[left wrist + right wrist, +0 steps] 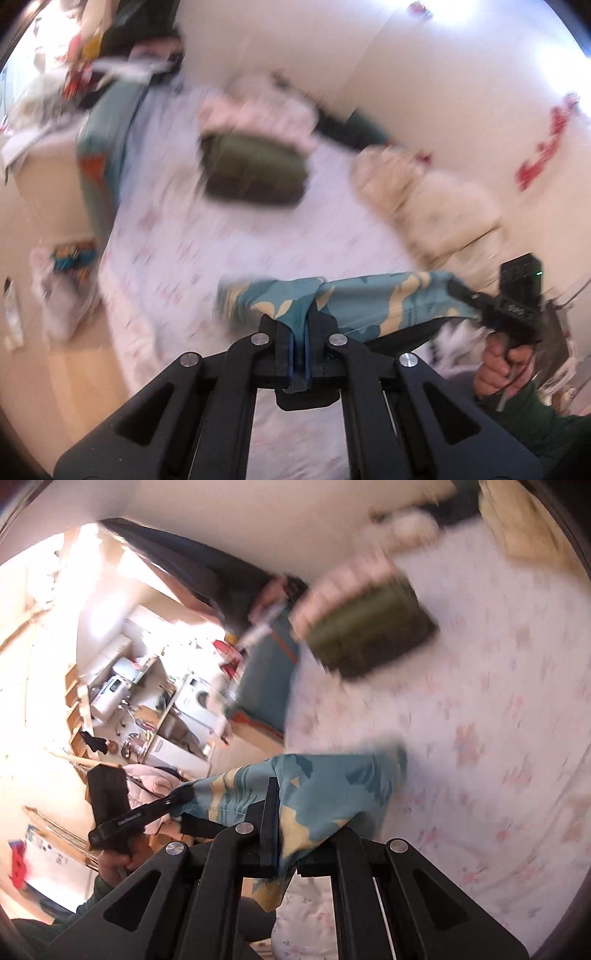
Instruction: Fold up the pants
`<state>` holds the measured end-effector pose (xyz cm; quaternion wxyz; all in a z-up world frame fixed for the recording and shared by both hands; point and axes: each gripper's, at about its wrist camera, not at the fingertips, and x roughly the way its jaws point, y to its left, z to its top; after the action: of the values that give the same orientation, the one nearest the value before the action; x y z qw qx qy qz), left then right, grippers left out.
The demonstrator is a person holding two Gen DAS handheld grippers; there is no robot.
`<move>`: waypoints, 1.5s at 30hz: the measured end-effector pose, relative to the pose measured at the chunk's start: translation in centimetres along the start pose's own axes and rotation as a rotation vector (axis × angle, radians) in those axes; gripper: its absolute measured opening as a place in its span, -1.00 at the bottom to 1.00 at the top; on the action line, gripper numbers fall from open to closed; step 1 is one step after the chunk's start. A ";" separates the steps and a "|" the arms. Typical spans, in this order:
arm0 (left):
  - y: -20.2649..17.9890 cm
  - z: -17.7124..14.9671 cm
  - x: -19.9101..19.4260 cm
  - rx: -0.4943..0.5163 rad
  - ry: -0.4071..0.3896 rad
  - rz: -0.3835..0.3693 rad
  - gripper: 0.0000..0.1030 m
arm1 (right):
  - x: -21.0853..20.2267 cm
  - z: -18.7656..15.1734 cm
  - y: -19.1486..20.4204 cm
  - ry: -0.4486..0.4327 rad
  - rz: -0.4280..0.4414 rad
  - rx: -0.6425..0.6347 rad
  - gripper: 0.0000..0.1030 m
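Above the bed: both grippers hold the pants off the sheet.
Left gripper (301,325): pinching the teal camouflage pants (369,299).
Right gripper (291,827): clamped on the same cloth.
Bed (258,243): pale floral sheet under the pants.
Farther back: olive folded garment (255,168).

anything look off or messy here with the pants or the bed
Nothing looks damaged or spilled. The teal patterned pants hang stretched between the left hand-held gripper and the right hand-held gripper, above the floral bedsheet. Folded olive-green clothing lies neatly farther back.
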<state>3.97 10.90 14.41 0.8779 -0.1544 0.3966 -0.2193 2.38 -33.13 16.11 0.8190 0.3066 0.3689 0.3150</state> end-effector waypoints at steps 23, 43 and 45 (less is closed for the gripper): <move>-6.7 2.1 1.0 0.098 -0.043 0.165 -0.95 | -5.1 4.0 3.3 -0.078 -0.081 -0.112 -0.89; 6.0 -20.0 14.4 -0.108 0.549 0.473 -0.66 | 3.7 -13.1 -12.3 0.512 -0.692 0.059 -0.67; 4.0 -19.0 14.9 -0.015 0.485 0.447 -0.66 | 4.6 -11.7 -11.5 0.493 -0.628 0.007 -0.67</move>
<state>-0.70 4.93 -8.79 0.7832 -0.0132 0.6197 -0.0486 -1.19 -33.60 -0.50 0.7615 0.0969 0.6311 0.1119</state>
